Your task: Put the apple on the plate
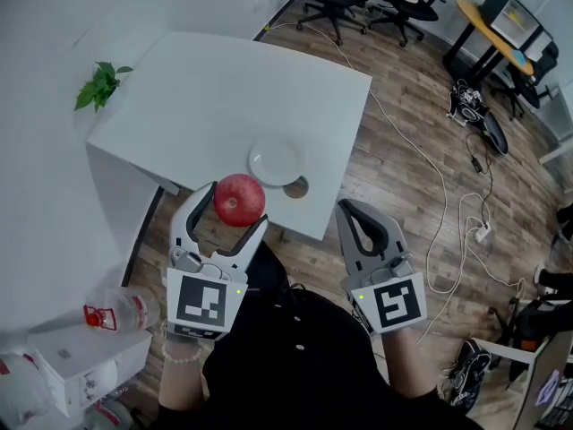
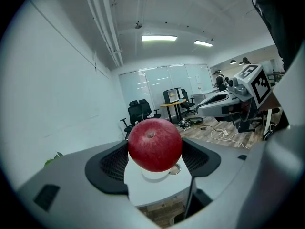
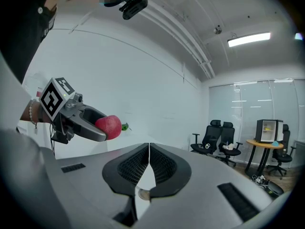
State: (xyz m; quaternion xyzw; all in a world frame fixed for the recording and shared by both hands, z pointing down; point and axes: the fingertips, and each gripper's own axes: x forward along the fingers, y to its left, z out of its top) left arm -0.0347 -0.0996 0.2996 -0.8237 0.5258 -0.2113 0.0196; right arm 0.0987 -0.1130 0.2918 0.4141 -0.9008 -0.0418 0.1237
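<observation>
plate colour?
White; the plate shows best in the head view, on the white table.

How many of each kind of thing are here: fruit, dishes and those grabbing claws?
Apple: 1, red, held in the left claw
Plate: 1, white, on the table
Claws: 2, counting the right claw, shut and empty
Total: 4

Grey left claw (image 1: 239,204), grey right claw (image 1: 347,207), black-white marker cubes (image 1: 203,303) (black top (image 1: 295,356))
</observation>
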